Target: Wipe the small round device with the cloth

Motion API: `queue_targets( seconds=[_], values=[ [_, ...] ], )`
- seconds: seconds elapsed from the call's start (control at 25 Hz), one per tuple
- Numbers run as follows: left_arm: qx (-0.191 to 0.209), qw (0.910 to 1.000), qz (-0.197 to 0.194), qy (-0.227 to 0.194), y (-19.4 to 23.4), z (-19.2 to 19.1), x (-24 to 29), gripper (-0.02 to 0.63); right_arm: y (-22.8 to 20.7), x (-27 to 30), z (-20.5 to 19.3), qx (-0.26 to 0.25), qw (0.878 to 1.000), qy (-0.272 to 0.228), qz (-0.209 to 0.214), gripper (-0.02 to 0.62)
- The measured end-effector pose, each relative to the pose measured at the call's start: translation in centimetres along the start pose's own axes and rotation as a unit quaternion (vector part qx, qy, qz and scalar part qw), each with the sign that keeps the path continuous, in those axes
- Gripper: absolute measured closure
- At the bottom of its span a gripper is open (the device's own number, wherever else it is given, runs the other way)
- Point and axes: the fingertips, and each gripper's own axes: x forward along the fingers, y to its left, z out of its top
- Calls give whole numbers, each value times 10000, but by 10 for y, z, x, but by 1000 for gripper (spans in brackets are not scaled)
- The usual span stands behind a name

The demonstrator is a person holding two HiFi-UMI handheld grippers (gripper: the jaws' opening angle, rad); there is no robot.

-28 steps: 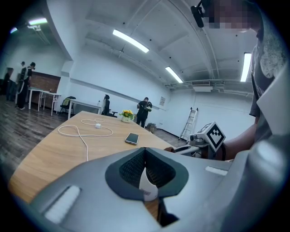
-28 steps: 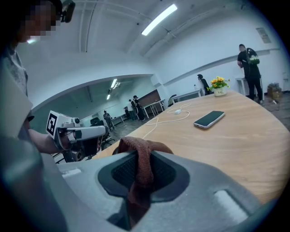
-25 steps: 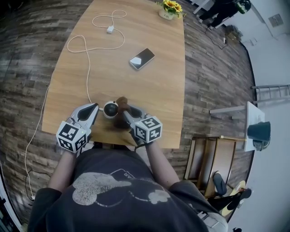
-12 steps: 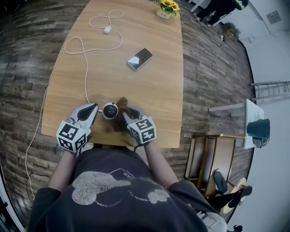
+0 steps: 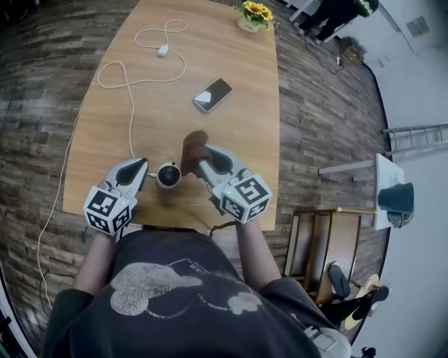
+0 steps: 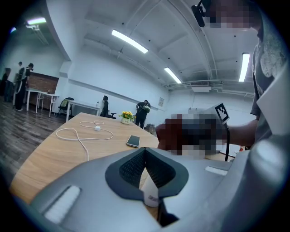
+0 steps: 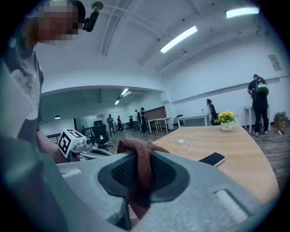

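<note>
The small round device (image 5: pixel 169 175), white with a dark lens face, sits near the front edge of the wooden table (image 5: pixel 238 133). My left gripper (image 5: pixel 145 168) is just to its left. In the left gripper view this left gripper (image 6: pixel 145 156) is shut with the device's white body (image 6: pixel 150 195) between its pads. My right gripper (image 5: pixel 200 158) is held to the right of the device and a little beyond it, shut on a brown cloth (image 5: pixel 193 146). In the right gripper view the cloth (image 7: pixel 146 181) hangs folded through the right gripper (image 7: pixel 140 156).
A smartphone (image 5: pixel 213 94) lies mid-table. A white cable (image 5: pixel 131 105) loops from a charger plug (image 5: pixel 162 50) toward the device. A pot of yellow flowers (image 5: pixel 253 14) stands at the far edge. A wooden chair (image 5: pixel 318 241) is to the right, on the floor.
My right gripper has lifted the cloth off the device and drawn it up and away to the right. The left gripper and device have barely moved.
</note>
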Motion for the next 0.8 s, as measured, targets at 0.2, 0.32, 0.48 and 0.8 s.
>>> queue_targets(
  seconds=[0.2,0.32,0.48,0.8],
  values=[
    [-29,10000,-10,-26,0,0,2,588,13,28,-13,-235,9982,357,423,541],
    [-60,10000,-4,-21,2,-1,2,588,19,44,-33,-117,9952,699,679,542],
    [-103,9999,7,-2,4,-3,2,588,20,58,-58,-1,9903,1098,849,541],
    [-193,9998,79,42,7,-8,-1,588,0,74,-86,248,9834,1561,895,541]
  ],
)
